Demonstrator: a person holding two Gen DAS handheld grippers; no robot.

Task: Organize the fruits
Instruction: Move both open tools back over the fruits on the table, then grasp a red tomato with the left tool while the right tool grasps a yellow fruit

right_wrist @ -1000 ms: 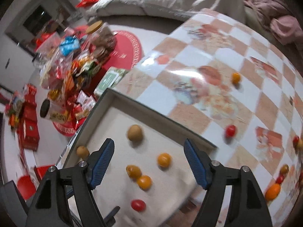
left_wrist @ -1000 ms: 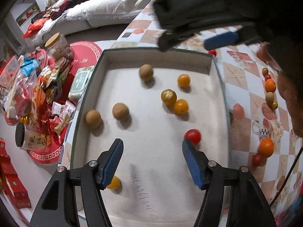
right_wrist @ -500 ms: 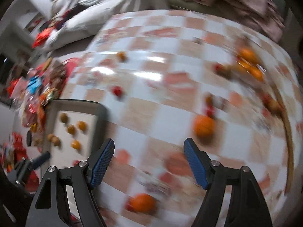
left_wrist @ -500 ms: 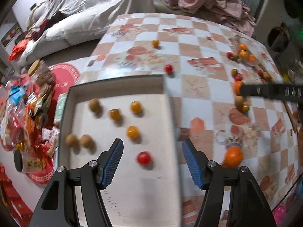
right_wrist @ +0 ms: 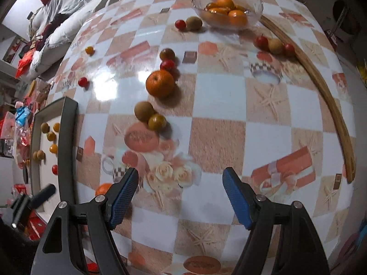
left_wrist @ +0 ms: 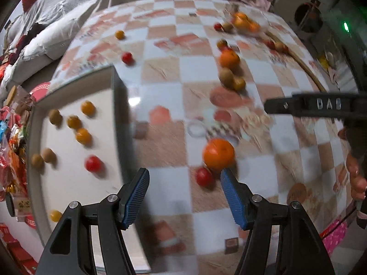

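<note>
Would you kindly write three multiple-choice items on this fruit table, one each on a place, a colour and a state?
1. Where does the glass bowl of oranges stand?
A. inside the tray
B. at the table's far edge
C. on the floor

2. What colour is the small fruit right beside the large orange near the left gripper?
A. red
B. green
C. purple

3. How does the right gripper stand?
A. shut on an orange
B. shut on a kiwi
C. open, holding nothing

Answers: 1 B, the bowl sits far from the tray, near the table's far edge. 2 A, a red tomato touches the orange's lower left. 3 C, only tablecloth shows between the blue pads.
</note>
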